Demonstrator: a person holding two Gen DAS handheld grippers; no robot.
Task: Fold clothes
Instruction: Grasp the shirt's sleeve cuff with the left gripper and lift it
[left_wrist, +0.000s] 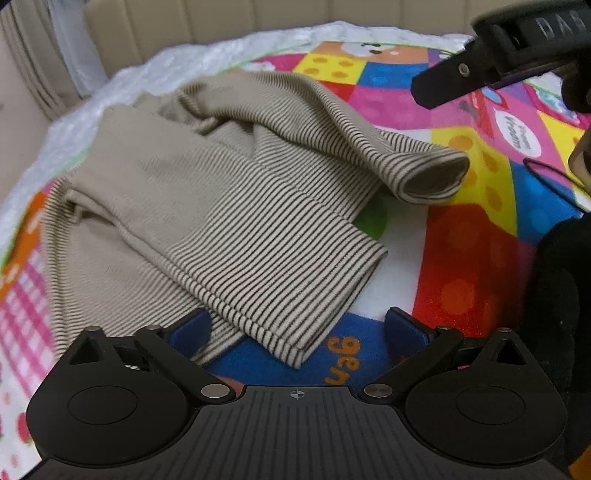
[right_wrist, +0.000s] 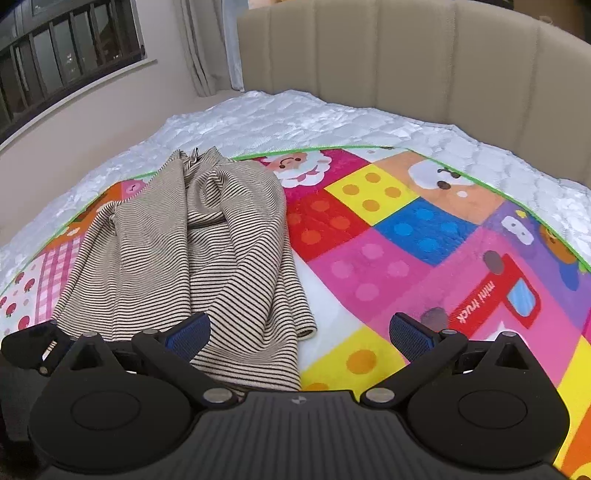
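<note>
A beige top with thin dark stripes (left_wrist: 229, 206) lies rumpled on a colourful play mat (left_wrist: 472, 251). One sleeve is folded across the body, its cuff (left_wrist: 432, 177) open toward the right. My left gripper (left_wrist: 299, 332) is open and empty, low over the near hem. In the right wrist view the same top (right_wrist: 199, 254) lies left of centre. My right gripper (right_wrist: 299, 332) is open and empty, above the top's near right edge. The right gripper's finger (left_wrist: 454, 79) also shows at the top right of the left wrist view.
The mat (right_wrist: 406, 258) covers a white quilted mattress (right_wrist: 280, 118). A beige padded headboard (right_wrist: 406, 55) stands behind it. A window and wall are at the far left. The left gripper's tip (right_wrist: 29, 349) shows at the lower left of the right wrist view.
</note>
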